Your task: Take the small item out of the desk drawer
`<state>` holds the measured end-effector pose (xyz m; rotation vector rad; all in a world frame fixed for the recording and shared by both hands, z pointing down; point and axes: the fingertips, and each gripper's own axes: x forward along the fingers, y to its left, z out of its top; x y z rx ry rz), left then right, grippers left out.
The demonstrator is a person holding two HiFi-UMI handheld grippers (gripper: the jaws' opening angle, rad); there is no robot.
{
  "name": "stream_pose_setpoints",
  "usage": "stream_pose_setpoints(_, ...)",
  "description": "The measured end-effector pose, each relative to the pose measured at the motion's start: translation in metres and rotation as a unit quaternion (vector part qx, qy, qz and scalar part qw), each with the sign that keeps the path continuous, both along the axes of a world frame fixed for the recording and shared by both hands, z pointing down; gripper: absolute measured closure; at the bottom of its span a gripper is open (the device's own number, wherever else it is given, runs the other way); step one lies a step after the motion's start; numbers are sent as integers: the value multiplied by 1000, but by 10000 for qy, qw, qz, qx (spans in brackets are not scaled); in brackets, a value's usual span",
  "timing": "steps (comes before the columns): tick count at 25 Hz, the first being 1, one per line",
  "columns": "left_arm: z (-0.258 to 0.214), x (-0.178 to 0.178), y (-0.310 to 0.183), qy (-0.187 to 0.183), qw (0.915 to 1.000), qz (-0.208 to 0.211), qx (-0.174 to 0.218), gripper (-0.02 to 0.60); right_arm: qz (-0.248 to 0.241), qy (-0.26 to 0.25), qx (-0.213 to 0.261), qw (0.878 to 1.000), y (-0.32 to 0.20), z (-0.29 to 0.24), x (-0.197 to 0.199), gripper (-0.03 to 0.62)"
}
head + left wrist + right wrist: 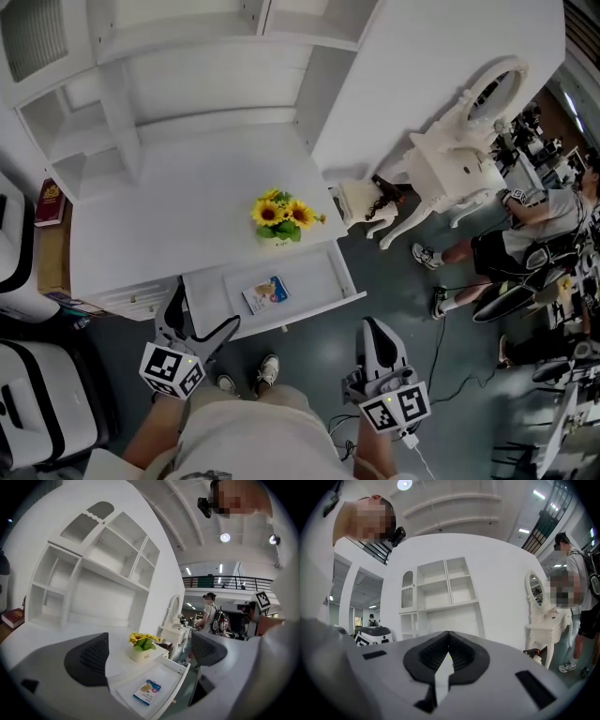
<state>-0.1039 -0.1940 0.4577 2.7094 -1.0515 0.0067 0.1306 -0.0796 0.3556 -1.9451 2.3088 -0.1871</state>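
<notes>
Your left gripper (199, 317) sits nearest, its two dark, ribbed pads spread wide with nothing gripped. It hangs at the front left corner of the open drawer (323, 272). In the left gripper view the gap between the jaws frames the drawer and the things beyond it. Your right gripper (377, 330) is off the drawer's front right corner, over the grey floor, with its black ridged pads pressed together on nothing. Each gripper carries one cube with square black-and-white markers.

The drawer is a shallow, smooth white tray with low walls, pulled out from the front edge of the desk (169, 216). One small item lies flat on its floor: a thin rectangular packet (266, 293), blue and white with a printed face. It rests a little left of the drawer's middle, clear of all four walls.

Just behind the drawer, at the front edge of the desktop, stands one small white pot of yellow sunflowers (279, 217) with green leaves. The desktop is plain, matte white. At its back edge rises a white shelf unit (103, 112) with open, square-cornered compartments. One dark red book (49, 203) lies off the desk's left edge. Farther right stands one white dressing table (450, 169) with curved legs and an oval mirror.
</notes>
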Motion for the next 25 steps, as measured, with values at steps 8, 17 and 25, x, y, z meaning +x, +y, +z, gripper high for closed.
stream_pose_setpoints(8,23,45,-31,-479,9983,321,-85,52,163,-237,-83,9996,-17,15,36,583)
stream_pose_setpoints(17,101,89,-48,-1204,9877,865,-505,52,375,-326,-347,9982,-20,37,65,583)
stream_pose_setpoints(25,188,136,-56,-2193,9606,1582,-640,52,504,-405,-663,9957,-8,60,77,583)
